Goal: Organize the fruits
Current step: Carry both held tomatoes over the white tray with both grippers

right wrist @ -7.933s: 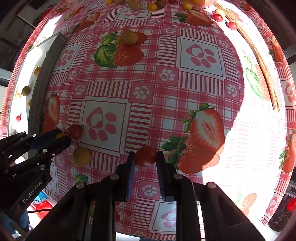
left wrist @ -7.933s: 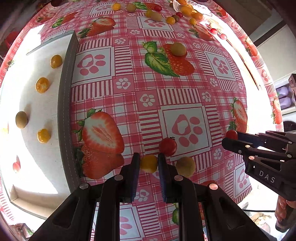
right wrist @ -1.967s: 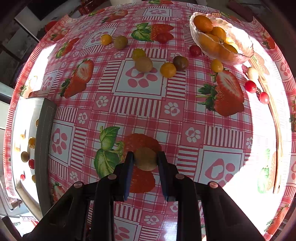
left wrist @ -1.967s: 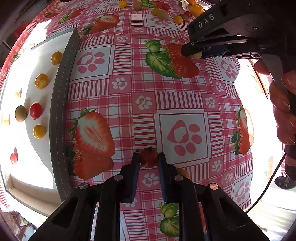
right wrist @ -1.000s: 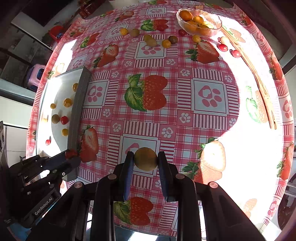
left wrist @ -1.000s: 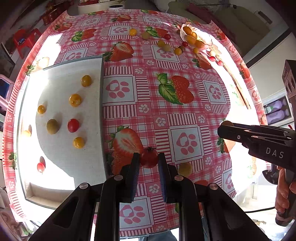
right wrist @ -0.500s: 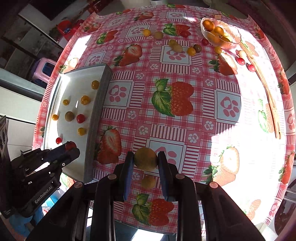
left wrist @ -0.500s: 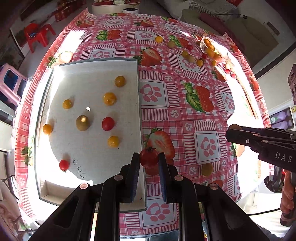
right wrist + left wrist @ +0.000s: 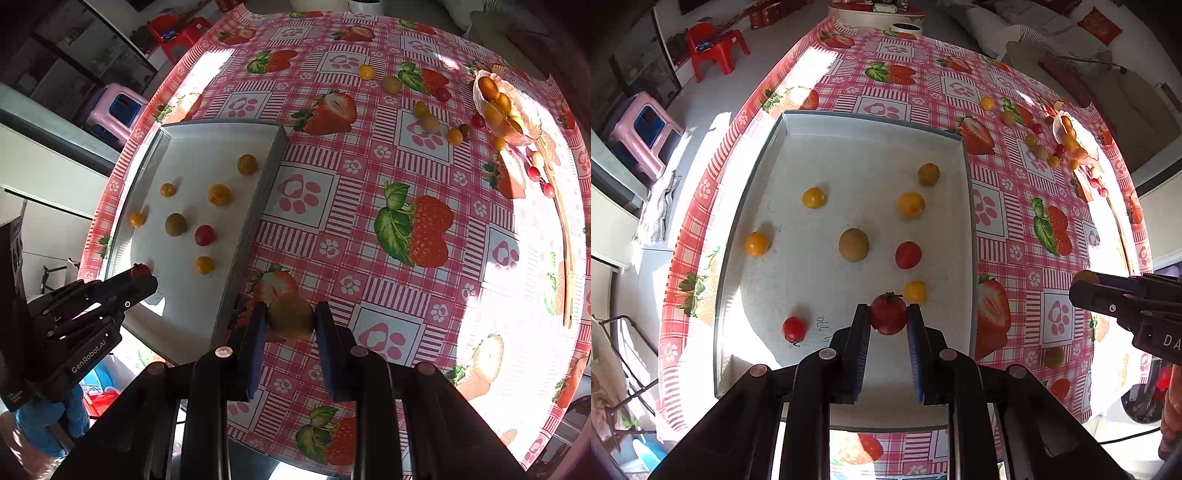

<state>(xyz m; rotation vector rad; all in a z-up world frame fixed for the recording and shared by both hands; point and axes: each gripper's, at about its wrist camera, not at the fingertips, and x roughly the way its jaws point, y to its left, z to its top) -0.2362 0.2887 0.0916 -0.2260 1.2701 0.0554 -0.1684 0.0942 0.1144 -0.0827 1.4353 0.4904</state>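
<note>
My left gripper (image 9: 888,325) is shut on a red tomato (image 9: 888,313) and holds it above the near part of the white tray (image 9: 967,229). The tray holds several small fruits: yellow ones, a green-brown one (image 9: 853,244) and red ones (image 9: 908,254). My right gripper (image 9: 290,321) is shut on a green-brown fruit (image 9: 291,317) above the tablecloth, just right of the tray's near corner (image 9: 255,221). The left gripper also shows in the right wrist view (image 9: 138,278), the right gripper in the left wrist view (image 9: 1086,282).
More loose fruits (image 9: 428,122) lie at the far side of the strawberry tablecloth (image 9: 369,177), next to a glass bowl of orange fruits (image 9: 532,127). A yellow fruit (image 9: 1054,356) lies on the cloth near the right. Stools and floor lie beyond the table's left edge.
Both grippers have risen and shifted left with their fruits. The left gripper's tomato has moved from beside the tray's right wall to above the tray. The right gripper has come closer to the tray.
</note>
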